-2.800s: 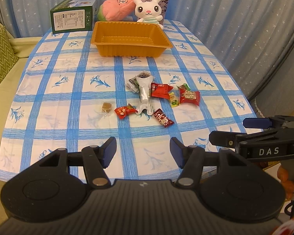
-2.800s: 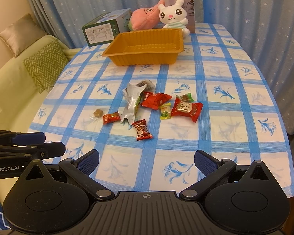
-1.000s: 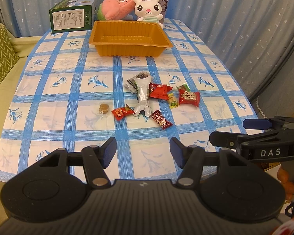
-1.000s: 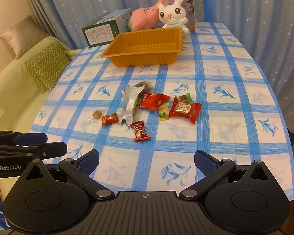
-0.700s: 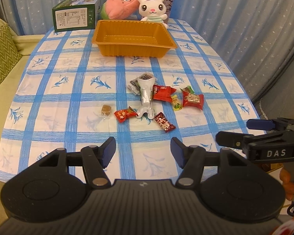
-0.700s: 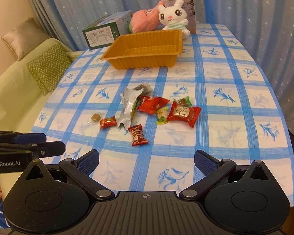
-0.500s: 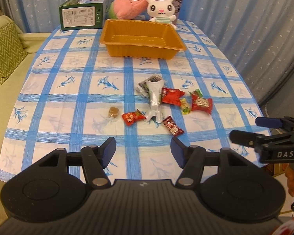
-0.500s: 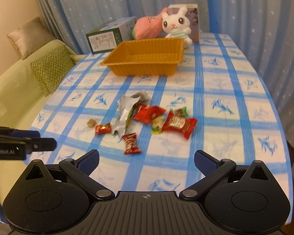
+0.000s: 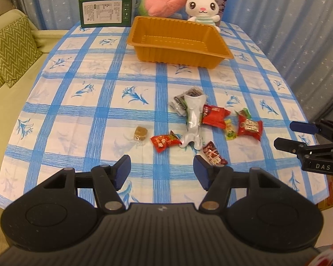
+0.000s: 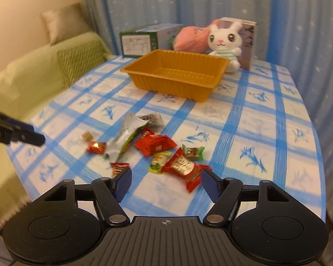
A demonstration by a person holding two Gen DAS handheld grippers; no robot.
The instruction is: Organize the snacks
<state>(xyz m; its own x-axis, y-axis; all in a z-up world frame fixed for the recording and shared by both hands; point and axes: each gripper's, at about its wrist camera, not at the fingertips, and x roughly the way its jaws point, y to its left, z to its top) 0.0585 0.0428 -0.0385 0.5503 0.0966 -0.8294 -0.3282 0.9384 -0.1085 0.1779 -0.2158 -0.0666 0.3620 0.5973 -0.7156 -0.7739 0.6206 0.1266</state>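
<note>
Both grippers' jaws gape empty; the silver wrapper [image 9: 193, 119] lies lengthwise toward the orange tray [image 9: 179, 55].

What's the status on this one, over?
Left gripper and right gripper: jaws open, empty. Snacks loose on tablecloth; orange tray holds none. Nothing in the way.

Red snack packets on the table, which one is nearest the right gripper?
The big red packet with the silver label, just ahead of the right gripper; the other red packets lie farther away.
</note>
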